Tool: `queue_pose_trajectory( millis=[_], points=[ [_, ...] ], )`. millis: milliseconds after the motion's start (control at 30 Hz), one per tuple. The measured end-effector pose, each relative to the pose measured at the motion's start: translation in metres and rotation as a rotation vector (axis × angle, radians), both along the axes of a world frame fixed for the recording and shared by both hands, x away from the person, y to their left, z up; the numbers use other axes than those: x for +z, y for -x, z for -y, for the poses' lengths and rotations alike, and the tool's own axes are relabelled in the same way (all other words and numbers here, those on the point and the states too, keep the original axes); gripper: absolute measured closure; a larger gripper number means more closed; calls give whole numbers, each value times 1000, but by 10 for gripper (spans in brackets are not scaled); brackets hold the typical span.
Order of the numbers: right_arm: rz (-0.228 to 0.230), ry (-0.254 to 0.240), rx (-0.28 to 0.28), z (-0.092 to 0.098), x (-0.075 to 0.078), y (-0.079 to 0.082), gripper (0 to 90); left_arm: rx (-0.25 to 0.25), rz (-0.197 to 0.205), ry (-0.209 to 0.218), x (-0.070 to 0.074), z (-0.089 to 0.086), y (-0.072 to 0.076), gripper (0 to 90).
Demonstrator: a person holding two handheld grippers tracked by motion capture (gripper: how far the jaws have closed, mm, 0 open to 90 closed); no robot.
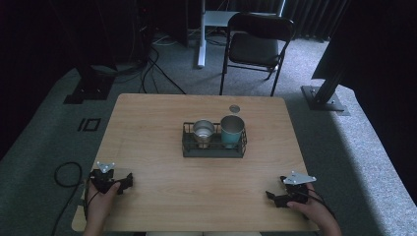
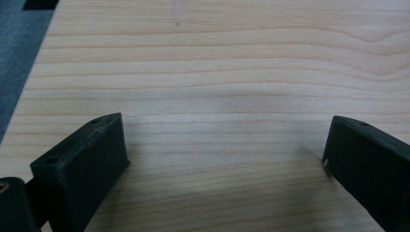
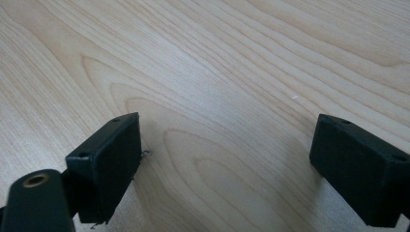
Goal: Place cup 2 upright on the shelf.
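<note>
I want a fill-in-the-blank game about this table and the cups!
1. The silver cup and the teal cup stand inside a black wire ____.
2. Seen from above, the teal cup stands to the ____ of the silver cup.
3. The left tool and the right tool both have their jaws ____, with nothing between them.
4. Behind the wooden table stands a black folding ____.

Missing words: basket; right; open; chair

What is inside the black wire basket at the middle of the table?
The wire basket holds a silver metal cup beside a taller teal cup, both upright. The cups' insides and the basket floor beneath them are hidden.
</note>
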State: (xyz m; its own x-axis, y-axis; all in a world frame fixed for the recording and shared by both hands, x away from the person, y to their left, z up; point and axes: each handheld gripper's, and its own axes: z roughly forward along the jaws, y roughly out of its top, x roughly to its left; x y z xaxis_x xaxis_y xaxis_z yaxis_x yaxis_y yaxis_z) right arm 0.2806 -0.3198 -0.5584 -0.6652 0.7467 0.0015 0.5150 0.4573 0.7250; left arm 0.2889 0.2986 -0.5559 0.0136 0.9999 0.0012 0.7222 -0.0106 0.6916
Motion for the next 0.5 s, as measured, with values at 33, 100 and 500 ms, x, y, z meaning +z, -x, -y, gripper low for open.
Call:
queue_pose_trajectory(
  millis=[33,100,500],
  points=[
    [0,0,0,0,0,0,109,12,2,1,0,0,0,24],
    [0,0,0,0,0,0,109,24,2,1,0,0,0,24],
    [-1,0,-11,-1,0,0,109,85,0,1,0,0,-2,24]
  ],
)
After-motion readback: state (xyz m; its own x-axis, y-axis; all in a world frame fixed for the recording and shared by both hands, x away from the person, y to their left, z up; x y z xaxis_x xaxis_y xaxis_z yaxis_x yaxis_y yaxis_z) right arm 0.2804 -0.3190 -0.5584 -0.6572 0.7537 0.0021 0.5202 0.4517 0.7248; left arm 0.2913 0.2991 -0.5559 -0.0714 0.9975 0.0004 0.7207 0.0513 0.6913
